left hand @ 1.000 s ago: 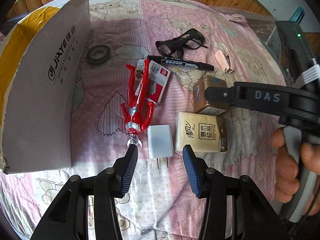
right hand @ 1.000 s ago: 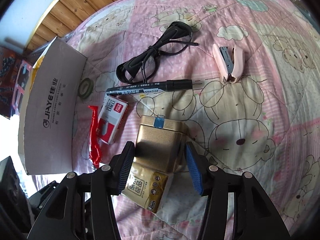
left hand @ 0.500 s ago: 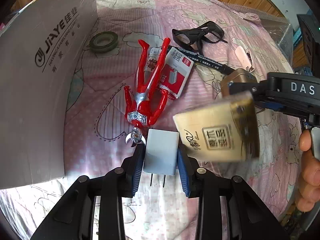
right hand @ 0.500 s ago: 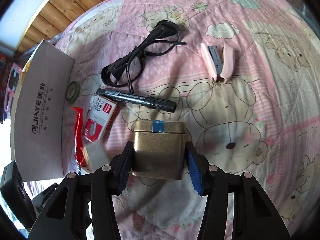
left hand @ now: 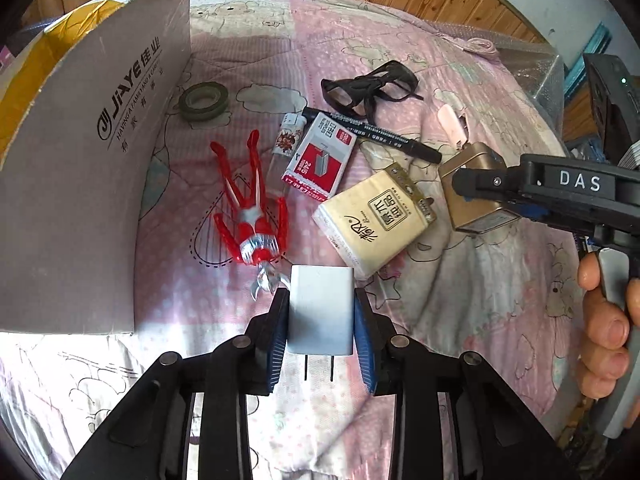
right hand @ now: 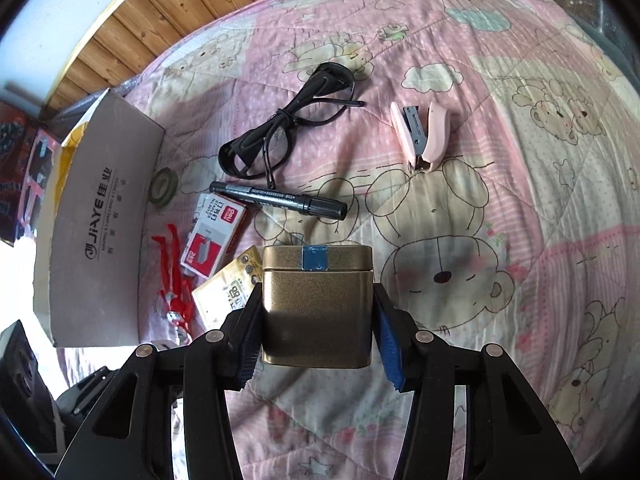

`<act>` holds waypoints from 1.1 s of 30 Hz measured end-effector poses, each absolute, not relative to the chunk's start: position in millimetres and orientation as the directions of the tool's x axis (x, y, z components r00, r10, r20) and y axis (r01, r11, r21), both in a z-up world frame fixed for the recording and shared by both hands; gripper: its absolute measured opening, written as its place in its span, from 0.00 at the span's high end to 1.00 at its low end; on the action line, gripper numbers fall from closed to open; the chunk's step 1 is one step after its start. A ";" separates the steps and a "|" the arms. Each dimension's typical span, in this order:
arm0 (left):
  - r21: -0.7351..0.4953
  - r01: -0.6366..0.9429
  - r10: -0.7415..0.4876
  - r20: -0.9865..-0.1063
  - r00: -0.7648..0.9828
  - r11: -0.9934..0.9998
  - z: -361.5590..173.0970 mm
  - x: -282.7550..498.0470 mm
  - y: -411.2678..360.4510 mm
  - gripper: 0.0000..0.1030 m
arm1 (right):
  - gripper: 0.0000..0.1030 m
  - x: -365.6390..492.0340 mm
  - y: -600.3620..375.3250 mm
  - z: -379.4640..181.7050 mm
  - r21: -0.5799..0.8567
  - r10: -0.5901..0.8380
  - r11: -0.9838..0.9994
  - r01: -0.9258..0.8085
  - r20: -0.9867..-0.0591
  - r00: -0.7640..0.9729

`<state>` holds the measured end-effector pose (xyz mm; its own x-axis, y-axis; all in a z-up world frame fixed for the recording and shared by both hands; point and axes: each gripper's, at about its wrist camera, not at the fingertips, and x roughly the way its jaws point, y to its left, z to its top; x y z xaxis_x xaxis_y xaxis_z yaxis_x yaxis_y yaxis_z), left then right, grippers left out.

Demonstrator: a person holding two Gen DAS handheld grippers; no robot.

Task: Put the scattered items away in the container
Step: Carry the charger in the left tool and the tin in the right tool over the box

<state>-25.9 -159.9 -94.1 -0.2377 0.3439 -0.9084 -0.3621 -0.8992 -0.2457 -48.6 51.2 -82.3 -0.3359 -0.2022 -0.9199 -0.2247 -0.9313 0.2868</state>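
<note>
Tissue pack [left hand: 374, 222] dropped; left gripper [left hand: 321, 330] hides charger [left hand: 321, 308] sides.

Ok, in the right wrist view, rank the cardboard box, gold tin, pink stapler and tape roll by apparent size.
1. cardboard box
2. gold tin, inflated by nearness, held in the right gripper
3. pink stapler
4. tape roll

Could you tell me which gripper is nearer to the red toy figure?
Left. The left gripper sits just beside the red toy figure's head; the right gripper is beyond the tissue pack.
</note>
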 end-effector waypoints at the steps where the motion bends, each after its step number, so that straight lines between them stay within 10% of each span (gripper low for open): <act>1: -0.252 -0.363 0.351 -0.906 -0.239 -0.897 -89.6 -25.0 -160.5 0.69 | 0.49 -46.6 50.0 -81.3 0.280 -0.197 -0.933 -0.225 -0.922 -0.332; 33: -0.175 -0.242 0.273 -0.837 -0.473 -0.954 28.0 -43.9 -209.3 0.69 | 0.49 -34.4 -36.0 2.0 0.211 -0.196 -0.977 0.001 -0.906 -0.376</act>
<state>-43.9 -209.3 28.0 -0.4731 0.2735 -0.8375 -0.2421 -0.9544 -0.1749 -34.4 -36.0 2.0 -0.3759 -0.1961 -0.9057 0.0009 -0.9774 0.2113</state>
